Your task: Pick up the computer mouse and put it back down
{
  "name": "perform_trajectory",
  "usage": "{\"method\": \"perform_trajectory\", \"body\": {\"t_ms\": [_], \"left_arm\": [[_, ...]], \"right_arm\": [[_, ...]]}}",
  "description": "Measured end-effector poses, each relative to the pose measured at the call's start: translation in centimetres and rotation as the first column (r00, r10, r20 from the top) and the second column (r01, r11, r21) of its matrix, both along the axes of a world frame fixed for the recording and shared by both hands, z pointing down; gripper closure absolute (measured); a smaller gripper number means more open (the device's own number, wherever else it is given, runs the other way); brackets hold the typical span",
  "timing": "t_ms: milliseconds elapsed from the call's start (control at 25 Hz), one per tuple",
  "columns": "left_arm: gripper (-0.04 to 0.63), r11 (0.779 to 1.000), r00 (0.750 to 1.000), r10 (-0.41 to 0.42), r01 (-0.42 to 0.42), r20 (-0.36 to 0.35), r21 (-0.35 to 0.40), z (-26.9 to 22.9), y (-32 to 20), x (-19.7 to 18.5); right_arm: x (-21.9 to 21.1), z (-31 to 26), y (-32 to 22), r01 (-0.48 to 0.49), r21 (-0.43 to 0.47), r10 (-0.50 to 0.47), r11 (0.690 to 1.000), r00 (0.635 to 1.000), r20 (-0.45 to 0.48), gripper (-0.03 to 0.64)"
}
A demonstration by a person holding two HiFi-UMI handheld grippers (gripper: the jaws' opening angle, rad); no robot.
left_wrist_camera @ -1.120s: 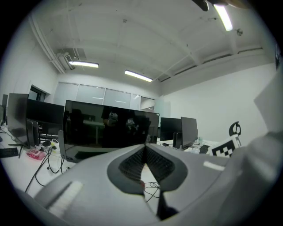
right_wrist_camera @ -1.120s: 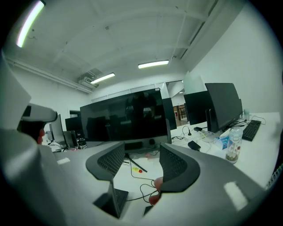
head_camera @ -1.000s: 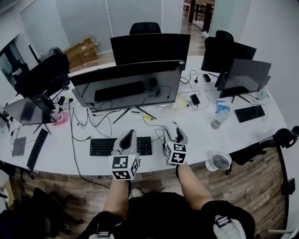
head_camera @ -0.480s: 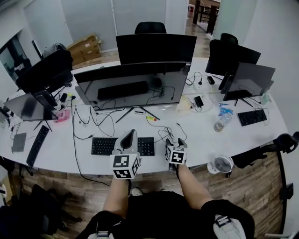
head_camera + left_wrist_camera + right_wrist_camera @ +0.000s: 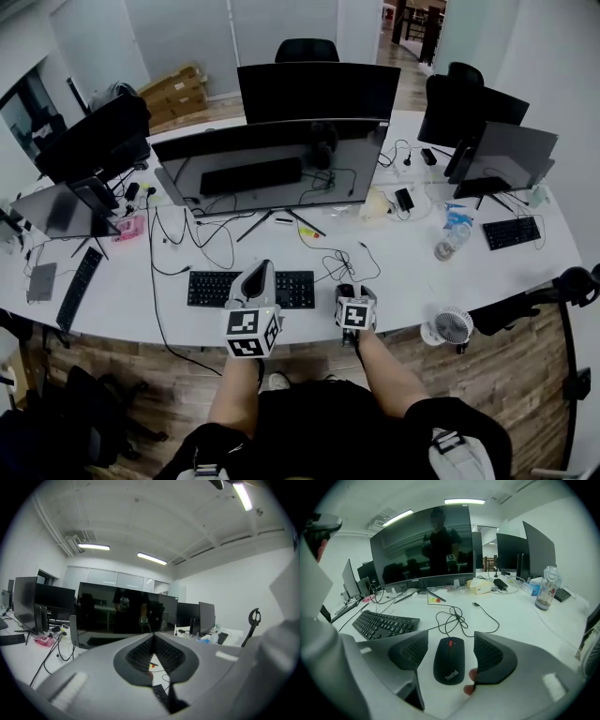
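Right gripper (image 5: 450, 654) has come down to white desk (image 5: 525, 620). Jaws opening wide, not touching small black computer mouse with red wheel (image 5: 449, 663). Mouse lies flat on desk between them. Put-down looks done. Left gripper (image 5: 153, 654) pinched shut, holding nothing.

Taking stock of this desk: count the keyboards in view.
3. The middle keyboard lies before the big monitor; the left keyboard at the left end of the desk; the right keyboard at its right end. More may be hidden behind monitors.
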State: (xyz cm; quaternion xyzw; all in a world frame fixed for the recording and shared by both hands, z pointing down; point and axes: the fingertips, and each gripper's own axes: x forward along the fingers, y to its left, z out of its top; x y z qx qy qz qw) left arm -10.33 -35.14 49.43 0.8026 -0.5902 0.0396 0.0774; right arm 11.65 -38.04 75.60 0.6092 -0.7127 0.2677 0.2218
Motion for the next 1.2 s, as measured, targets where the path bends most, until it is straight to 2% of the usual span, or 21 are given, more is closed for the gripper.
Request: {"method": "perform_trajectory", "body": {"t_ms": [520,800,1200], "left_arm": [[0.543,1.000,1.000,-0.008,0.008,-0.004,-0.027,1.1,1.1,-0.5],[0.543,0.999,1.000,-0.027,0.027,0.000,-0.043,1.7,1.5,-1.3],[0.543,0.997,0.998,-0.063,0.064,0.009,-0.051,1.9,1.1,-2.6]], "right_arm": [[0.7,3.8,2.2,-0.014,-0.115,0.008,0.993,0.999,-0.053,0.345],[-0.6,5.3,1.8,-0.005,-0.174,0.010,0.985,1.000,0.023,0.347],[-0.3,6.4,0.6,-0.023,-0.205,0.014,0.979,0.999,-0.045,0.350]]}}
